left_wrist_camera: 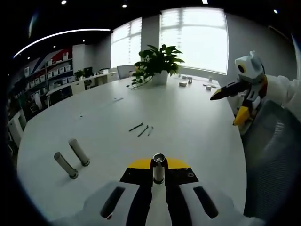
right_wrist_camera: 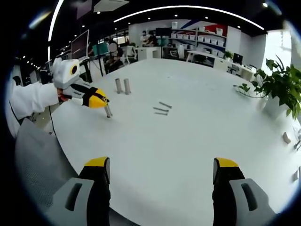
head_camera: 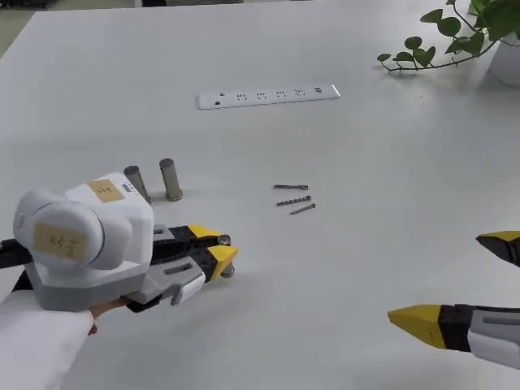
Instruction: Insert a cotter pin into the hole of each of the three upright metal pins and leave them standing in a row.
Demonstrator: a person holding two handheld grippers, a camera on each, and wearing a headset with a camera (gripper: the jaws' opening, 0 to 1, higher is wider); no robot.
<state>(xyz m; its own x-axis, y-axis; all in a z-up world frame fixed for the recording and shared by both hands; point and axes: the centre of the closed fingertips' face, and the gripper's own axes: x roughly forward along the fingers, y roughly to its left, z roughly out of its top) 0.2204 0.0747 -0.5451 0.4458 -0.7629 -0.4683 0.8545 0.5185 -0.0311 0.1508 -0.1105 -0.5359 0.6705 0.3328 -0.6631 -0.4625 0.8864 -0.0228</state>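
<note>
Metal pin [left_wrist_camera: 158,170] is being pinched upright in the left gripper [head_camera: 221,244], near-left of the cotter pins [head_camera: 292,199]. Two other pins [head_camera: 171,179] are standing farther left, and the right gripper [head_camera: 435,278] is hovering spread wide at near right.

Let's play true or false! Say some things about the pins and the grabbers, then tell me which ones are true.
1. The left gripper is shut on a metal pin. True.
2. All three cotter pins are already pushed into metal pins. False: they lie loose on the table, side by side.
3. The right gripper is open and holds nothing. True.
4. Three metal pins stand together in a row. False: just two standing pins are side by side; the third is between the left gripper's jaws.
</note>
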